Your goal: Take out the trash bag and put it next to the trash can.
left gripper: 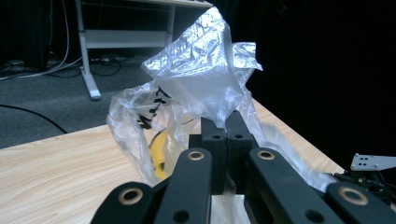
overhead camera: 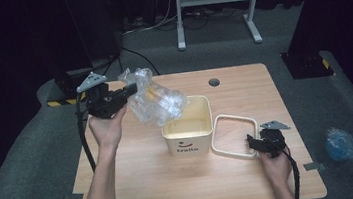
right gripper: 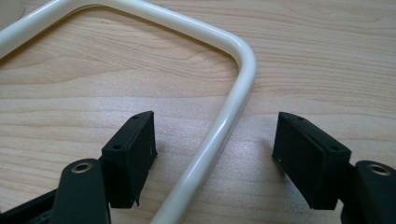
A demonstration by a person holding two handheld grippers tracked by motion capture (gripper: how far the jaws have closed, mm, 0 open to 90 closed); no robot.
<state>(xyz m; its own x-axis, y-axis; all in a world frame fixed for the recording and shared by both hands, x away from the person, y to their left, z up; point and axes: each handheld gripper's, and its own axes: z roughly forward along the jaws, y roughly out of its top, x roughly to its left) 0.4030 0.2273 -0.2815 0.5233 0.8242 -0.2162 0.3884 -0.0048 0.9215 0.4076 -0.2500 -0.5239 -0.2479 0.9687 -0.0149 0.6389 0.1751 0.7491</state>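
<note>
Bag (overhead camera: 157,101), clear plastic, pinched in closed left gripper (overhead camera: 130,90), hanging above cream bin (overhead camera: 189,128) w/ wood table (overhead camera: 138,179) below. Right gripper (right gripper: 215,151) open, jaws astride cream ring frame (right gripper: 233,93) lying flat.

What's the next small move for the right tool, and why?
Probably close the right tool on the cream ring: its jaws stand open on either side of the ring's bar, which lies flat on the table. The left tool is shut on the clear plastic bag above the cream bin.
</note>
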